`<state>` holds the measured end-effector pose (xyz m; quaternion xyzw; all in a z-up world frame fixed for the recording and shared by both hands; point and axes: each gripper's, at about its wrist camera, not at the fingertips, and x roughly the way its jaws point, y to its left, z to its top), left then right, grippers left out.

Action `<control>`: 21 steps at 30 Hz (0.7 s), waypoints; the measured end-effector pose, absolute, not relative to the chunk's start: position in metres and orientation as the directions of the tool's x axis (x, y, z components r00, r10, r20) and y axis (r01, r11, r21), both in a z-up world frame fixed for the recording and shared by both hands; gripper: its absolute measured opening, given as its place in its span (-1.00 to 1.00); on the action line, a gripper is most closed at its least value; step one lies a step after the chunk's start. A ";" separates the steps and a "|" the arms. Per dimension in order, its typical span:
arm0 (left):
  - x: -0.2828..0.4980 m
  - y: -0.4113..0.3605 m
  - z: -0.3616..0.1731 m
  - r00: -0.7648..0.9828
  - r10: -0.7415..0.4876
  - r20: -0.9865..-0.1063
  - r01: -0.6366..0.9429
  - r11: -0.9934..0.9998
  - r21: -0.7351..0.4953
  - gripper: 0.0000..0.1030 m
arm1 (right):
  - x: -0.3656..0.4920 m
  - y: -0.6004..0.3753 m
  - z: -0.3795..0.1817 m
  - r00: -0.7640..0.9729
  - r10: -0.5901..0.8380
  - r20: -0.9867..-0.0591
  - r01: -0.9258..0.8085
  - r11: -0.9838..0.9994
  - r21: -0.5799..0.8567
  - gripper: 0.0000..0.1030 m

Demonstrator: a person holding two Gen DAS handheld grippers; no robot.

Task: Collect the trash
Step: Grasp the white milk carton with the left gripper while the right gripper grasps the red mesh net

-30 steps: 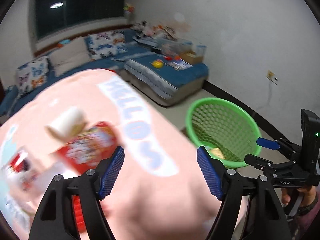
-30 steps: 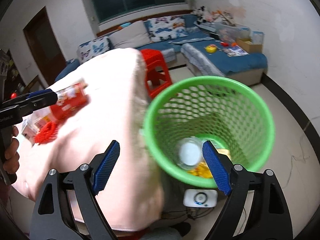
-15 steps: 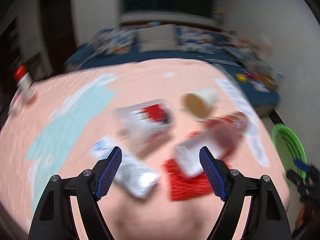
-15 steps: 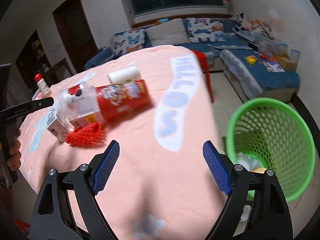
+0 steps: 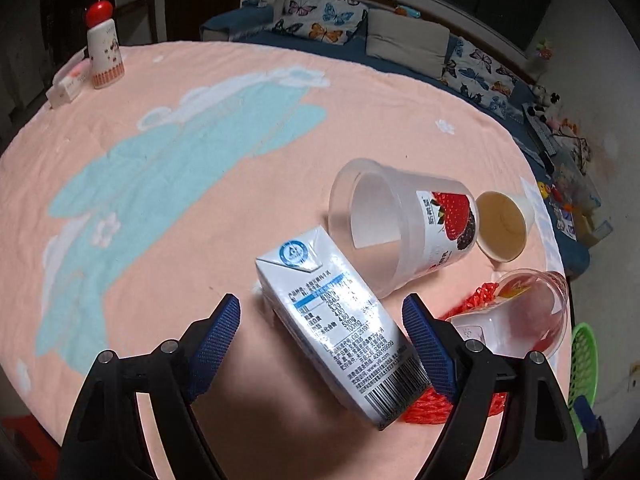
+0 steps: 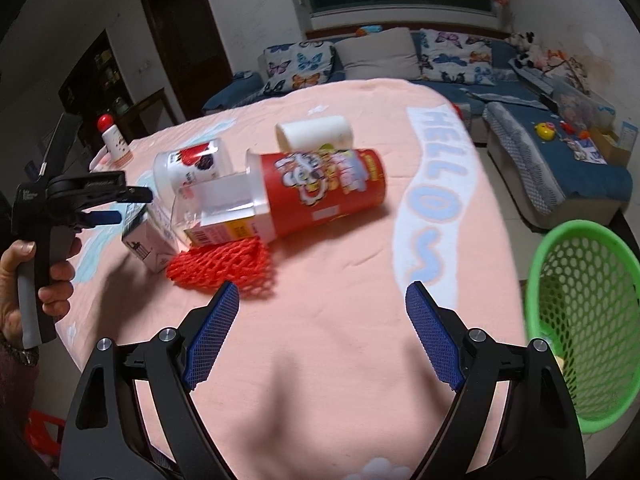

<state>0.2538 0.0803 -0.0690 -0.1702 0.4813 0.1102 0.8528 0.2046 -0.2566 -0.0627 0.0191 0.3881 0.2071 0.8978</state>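
While the left tongs hang spread wide over the boxy white milk carton (jaws just been opening, pads clear of it), the carton lies flat near the counter's right edge on fuzzy pink cloth. Beside it lie a clear strawberry tub, a paper cup, red foam netting and a red cylindrical can. The right tongs gape empty above bare cloth; a green perforated plastic basket sits off that edge.

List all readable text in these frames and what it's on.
"HELLOS": pale letters on the pink tablecloth.
"100ml": in the nutrition table on the white milk carton; its other small print and barcode digits are too small to read.
Strawberry cup: label characters too small.
Red tub: cartoon label blurred.
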 end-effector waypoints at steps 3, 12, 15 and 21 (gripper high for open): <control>0.259 0.077 -0.078 0.497 0.003 -0.868 -0.355 0.913 -0.200 0.54 | 0.208 -0.245 -0.070 0.582 0.419 -0.697 -0.371 0.899 0.232 0.65; 0.258 0.080 -0.087 0.484 -0.106 -0.868 -0.318 0.903 -0.287 0.07 | 0.224 -0.215 -0.095 0.494 0.491 -0.717 -0.353 0.867 0.351 0.30; 0.256 0.081 -0.085 0.487 -0.120 -0.865 -0.299 0.908 -0.293 -0.06 | 0.230 -0.209 -0.101 0.478 0.507 -0.717 -0.336 0.860 0.385 0.18; 0.248 0.085 -0.080 0.494 -0.137 -0.859 -0.265 0.917 -0.299 -0.23 | 0.239 -0.202 -0.105 0.470 0.536 -0.702 -0.305 0.844 0.441 -0.09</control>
